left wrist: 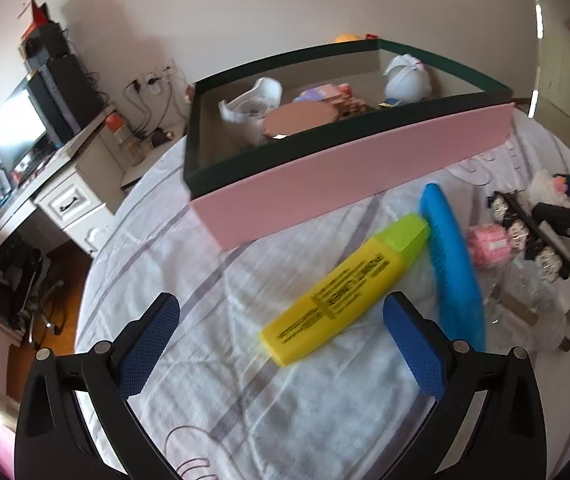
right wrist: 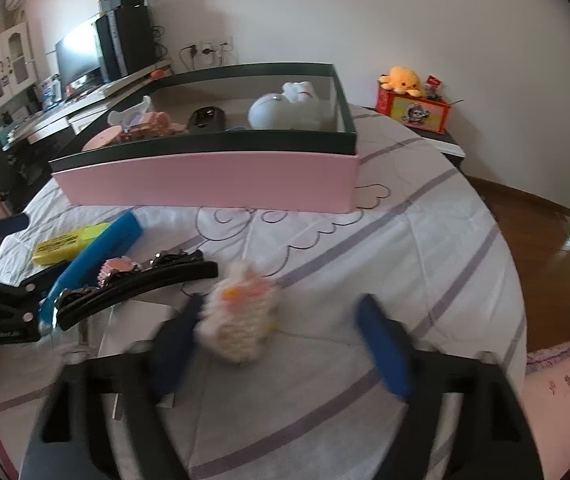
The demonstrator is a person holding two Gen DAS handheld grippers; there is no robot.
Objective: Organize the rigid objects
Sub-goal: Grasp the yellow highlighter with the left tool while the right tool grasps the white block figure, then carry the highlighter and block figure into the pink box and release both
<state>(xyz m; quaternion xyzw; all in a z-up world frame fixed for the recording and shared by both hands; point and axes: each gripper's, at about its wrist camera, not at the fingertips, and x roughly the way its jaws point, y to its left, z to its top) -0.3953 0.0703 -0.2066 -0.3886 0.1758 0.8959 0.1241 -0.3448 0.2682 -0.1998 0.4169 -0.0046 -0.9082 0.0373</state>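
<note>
While the yellow highlighter (left wrist: 345, 288) lies on the bed (left wrist: 213, 400) before the pink box (left wrist: 349, 172), left gripper (left wrist: 281, 340) hovers open. Light, stiff, slick: grab mid-barrel. Right gripper (right wrist: 281, 344), jaws apart, straddles a knitted toy (right wrist: 241, 320).

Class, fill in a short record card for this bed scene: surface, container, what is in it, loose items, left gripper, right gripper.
surface: bedsheet, white with purple stripes
container: pink box with dark rim, open top
in the box: white toys, a round brown piece, other small items
loose items: yellow highlighter, blue comb, black hair clip, small knitted toy
left gripper: open, highlighter's end between its fingers
right gripper: open, knitted toy between its fingers, blurred
</note>
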